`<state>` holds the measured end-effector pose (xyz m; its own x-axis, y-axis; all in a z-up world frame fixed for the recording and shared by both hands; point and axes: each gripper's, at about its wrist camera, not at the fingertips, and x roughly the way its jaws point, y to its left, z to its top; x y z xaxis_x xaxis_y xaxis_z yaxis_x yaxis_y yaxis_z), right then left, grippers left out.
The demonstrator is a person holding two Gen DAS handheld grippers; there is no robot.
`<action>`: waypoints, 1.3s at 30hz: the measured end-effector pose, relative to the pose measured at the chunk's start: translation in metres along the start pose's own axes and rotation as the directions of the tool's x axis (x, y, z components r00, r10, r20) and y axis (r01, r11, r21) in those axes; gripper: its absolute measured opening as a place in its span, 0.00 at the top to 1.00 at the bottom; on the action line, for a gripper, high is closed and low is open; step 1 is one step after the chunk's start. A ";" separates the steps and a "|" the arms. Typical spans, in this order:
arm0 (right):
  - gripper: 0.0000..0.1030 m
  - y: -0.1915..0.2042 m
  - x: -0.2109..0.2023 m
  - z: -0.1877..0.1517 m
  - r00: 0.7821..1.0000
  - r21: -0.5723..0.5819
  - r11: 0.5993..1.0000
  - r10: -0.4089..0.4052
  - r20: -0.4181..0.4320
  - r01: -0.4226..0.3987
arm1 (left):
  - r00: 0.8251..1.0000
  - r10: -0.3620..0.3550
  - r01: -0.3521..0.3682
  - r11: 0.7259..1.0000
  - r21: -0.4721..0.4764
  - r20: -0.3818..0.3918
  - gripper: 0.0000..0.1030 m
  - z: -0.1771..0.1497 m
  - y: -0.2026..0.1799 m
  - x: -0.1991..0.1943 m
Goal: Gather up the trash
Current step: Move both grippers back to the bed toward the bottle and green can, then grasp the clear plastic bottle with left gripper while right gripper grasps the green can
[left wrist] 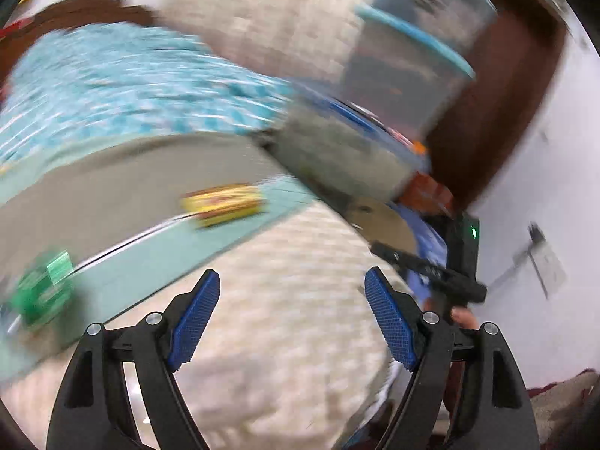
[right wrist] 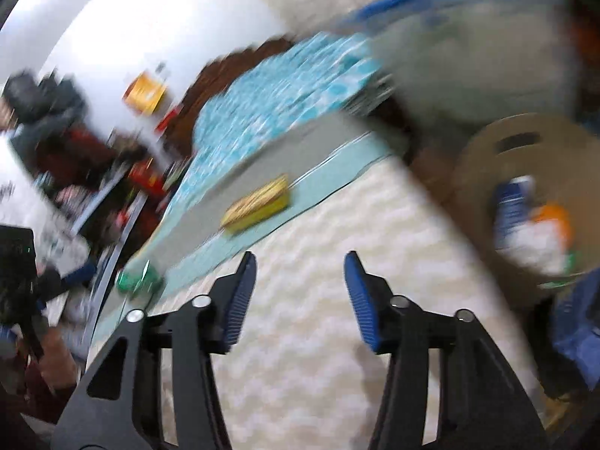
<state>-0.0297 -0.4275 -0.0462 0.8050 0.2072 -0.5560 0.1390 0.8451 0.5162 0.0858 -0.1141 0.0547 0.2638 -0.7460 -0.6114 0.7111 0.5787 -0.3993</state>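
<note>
Both views are blurred by motion. A yellow wrapper [left wrist: 224, 204] lies on a grey and teal mat [left wrist: 112, 195]; it also shows in the right wrist view [right wrist: 258, 204]. A green wrapper [left wrist: 43, 287] lies at the mat's near left edge and shows in the right wrist view [right wrist: 137, 279]. A brown paper bag [right wrist: 498, 165] at the right holds blue, white and orange trash [right wrist: 532, 225]. My left gripper [left wrist: 292, 288] is open and empty above a cream cover. My right gripper [right wrist: 300, 266] is open and empty, short of the yellow wrapper.
A cream textured cover [left wrist: 285, 318] lies under both grippers. A blue patterned cloth [left wrist: 123, 78] lies beyond the mat. A grey tub with a blue rim [left wrist: 337, 146] stands at the right, with stacked clear bins [left wrist: 412, 45] behind it. Clutter [right wrist: 75, 157] lines the left wall.
</note>
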 end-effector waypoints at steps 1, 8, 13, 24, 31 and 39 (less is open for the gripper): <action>0.53 0.019 0.015 -0.006 0.999 -0.037 0.999 0.022 -0.041 -0.024 | 0.999 0.022 -0.020 0.998 -0.056 0.026 0.27 -0.010 0.020 -0.021; 0.53 0.115 0.091 -0.047 0.971 -0.196 0.975 0.055 -0.233 -0.102 | 0.992 0.099 -0.072 0.948 -0.309 0.073 0.27 -0.084 0.097 -0.086; 0.54 0.166 0.122 -0.082 0.928 -0.202 0.960 0.112 -0.354 -0.193 | 0.995 0.093 -0.078 0.927 -0.366 0.024 0.27 -0.115 0.118 -0.078; 0.54 0.240 0.149 -0.109 0.897 -0.309 0.917 0.100 -0.430 -0.251 | 0.972 0.227 -0.186 0.909 -0.372 0.068 0.15 -0.134 0.143 -0.100; 0.53 0.236 0.154 -0.082 0.917 -0.327 0.927 0.042 -0.397 -0.184 | 0.960 0.278 -0.250 0.916 -0.314 0.047 0.09 -0.143 0.135 -0.094; 0.22 0.243 0.198 -0.029 0.885 -0.069 0.968 0.192 -0.424 -0.243 | 0.941 0.338 -0.333 0.936 -0.112 0.031 0.08 -0.144 0.096 -0.075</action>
<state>0.1468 -0.1663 -0.0498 0.4950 0.5541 -0.6693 -0.1007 0.8017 0.5892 0.0401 0.0451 -0.0359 0.5086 -0.5167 -0.6887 0.5055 0.8267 -0.2469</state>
